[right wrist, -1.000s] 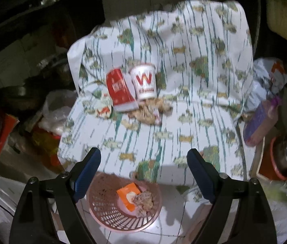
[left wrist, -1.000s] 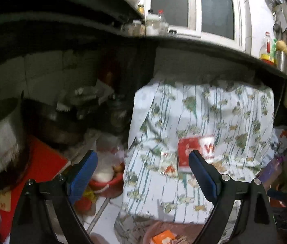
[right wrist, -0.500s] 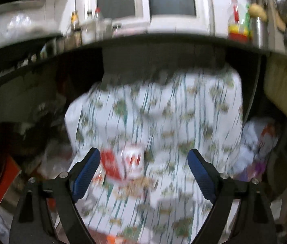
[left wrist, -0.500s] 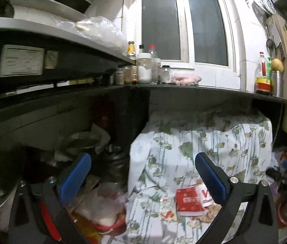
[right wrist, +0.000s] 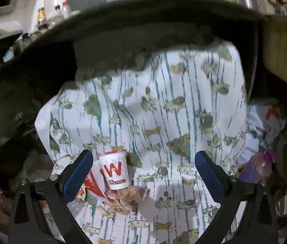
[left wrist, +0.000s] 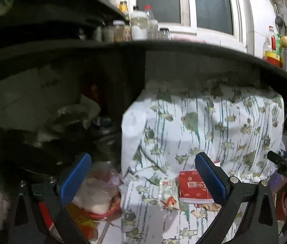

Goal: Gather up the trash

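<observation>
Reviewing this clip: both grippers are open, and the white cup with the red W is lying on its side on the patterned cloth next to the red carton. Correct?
Not quite. The white cup stands upright on the patterned cloth, as the right wrist view shows. The rest holds: the red carton sits beside it, and both the left gripper and the right gripper are open and empty.

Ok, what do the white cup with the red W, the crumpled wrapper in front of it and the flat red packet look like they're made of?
White cup: probably coated paper, with a matte wall and printed logo, though thin plastic is possible. Crumpled wrapper: thin brownish paper, judging by its sharp irregular creases and dull surface. Flat red packet: looks like printed card or paper with a slight sheen; blur leaves it open. All lie on the patterned cloth.
</observation>
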Demonstrator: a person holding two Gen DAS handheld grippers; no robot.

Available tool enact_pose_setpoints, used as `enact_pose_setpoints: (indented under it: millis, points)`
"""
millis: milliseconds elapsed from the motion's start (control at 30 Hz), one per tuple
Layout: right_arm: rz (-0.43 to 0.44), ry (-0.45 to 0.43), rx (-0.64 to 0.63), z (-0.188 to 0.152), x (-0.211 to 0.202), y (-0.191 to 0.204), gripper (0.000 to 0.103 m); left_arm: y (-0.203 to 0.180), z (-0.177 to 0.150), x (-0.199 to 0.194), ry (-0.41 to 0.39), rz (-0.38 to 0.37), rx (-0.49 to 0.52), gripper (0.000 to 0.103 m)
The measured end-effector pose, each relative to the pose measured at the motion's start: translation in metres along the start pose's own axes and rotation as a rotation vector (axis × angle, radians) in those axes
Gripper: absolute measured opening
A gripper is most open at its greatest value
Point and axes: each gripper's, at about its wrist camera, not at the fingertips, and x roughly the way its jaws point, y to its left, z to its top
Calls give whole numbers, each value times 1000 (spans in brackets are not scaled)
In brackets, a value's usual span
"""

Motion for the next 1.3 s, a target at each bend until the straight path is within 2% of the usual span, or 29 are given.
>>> enact_pose_setpoints:
  millis: [100,167,200,267,367,467,567,700,833,1067,1133,1167,1233,1300]
  points:
    - [7,37,1,-3,16,-4,100,3,-13,27,63,-49,-13,103]
    - [10,78,-7,-6,29,-4,100,9,-21,54,147,-65,-44,101]
    - [18,105,-4,-9,37,-4,100,11,-24,66,187,-78,-52,97]
    - [48,172,11,-15,53,-5,100,9,-28,87,254,-81,-28,93]
    - [63,275,21,-29,76,0,100,-1,-34,108,295,-68,24,93]
    - [-3,408,-68,-53,107,17,100,-7,-43,131,372,-109,4,94]
    - [49,485,-131,-72,127,36,99,-8,-49,148,429,-139,-10,94]
    - [69,535,-168,-89,146,53,99,-8,-50,166,455,-177,-25,94]
    - [15,570,-208,-101,162,58,99,-5,-46,175,461,-192,-59,94]
    - [-4,508,-330,-109,168,69,99,8,-46,174,455,-145,-61,94]
    - [6,525,-339,-111,173,74,96,12,-46,173,452,-137,-70,94]
    - [7,537,-336,-113,176,74,90,14,-47,173,454,-136,-75,94]
    - [10,567,-316,-118,181,75,73,16,-47,174,459,-140,-82,94]
    - [-14,559,-309,-118,183,74,50,18,-48,175,462,-142,-89,94]
